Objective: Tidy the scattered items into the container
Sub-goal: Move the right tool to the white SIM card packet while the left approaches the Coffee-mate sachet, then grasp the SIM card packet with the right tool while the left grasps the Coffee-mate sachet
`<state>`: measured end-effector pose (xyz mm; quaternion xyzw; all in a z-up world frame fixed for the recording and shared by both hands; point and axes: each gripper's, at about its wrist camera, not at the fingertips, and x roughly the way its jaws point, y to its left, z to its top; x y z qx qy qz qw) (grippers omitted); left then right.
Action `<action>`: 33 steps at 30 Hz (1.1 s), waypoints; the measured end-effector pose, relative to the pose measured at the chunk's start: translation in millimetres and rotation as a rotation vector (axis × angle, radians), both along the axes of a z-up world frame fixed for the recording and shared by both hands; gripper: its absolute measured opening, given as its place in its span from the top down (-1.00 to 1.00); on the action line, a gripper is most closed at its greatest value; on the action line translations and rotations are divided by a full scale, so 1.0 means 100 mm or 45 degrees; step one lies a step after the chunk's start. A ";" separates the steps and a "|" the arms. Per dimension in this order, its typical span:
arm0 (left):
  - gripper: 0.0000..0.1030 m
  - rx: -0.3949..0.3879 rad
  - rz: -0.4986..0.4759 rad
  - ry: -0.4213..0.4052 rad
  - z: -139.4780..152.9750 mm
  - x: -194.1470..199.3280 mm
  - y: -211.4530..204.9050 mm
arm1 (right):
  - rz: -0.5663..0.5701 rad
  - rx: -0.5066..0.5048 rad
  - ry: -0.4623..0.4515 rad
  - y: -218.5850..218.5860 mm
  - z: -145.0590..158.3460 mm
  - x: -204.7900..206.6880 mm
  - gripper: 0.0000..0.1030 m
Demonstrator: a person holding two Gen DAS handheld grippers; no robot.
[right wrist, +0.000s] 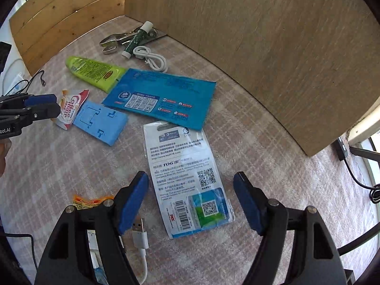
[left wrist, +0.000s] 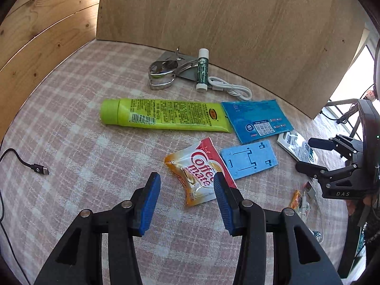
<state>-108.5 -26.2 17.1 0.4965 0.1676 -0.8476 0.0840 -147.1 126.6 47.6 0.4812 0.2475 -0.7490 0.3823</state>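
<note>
Items lie scattered on a plaid cloth. My left gripper (left wrist: 186, 181) is open and empty, just in front of a Coffee mate sachet (left wrist: 198, 169), whose right edge its right finger covers. My right gripper (right wrist: 192, 180) is open and empty, straddling a white blister card (right wrist: 182, 178) from above. Beyond lie a blue plastic stand (left wrist: 249, 159), a blue pouch (right wrist: 161, 97), a green tube (left wrist: 163, 115), a lip balm stick (left wrist: 202, 70), a coiled white cable (left wrist: 231, 87) and metal clips (left wrist: 163, 73). No container is clearly in view.
A tall wooden board (left wrist: 237, 23) stands behind the items, with a wood plank wall (left wrist: 45, 33) at left. A black USB-C cable (left wrist: 35, 166) lies at left. A white USB plug (right wrist: 140, 234) and an orange sachet (right wrist: 87, 201) lie by my right gripper's left finger.
</note>
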 end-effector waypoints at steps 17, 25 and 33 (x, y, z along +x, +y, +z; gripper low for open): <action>0.85 0.036 -0.014 0.055 -0.02 0.13 0.07 | -0.017 -0.031 -0.060 0.10 0.04 0.09 -0.07; 0.91 0.034 -0.002 0.115 0.19 0.28 0.00 | -0.153 -0.161 -0.055 0.31 0.20 0.21 -0.06; 0.92 0.021 -0.035 0.191 0.42 0.27 0.07 | -0.325 -0.307 0.024 0.74 0.59 0.40 -0.06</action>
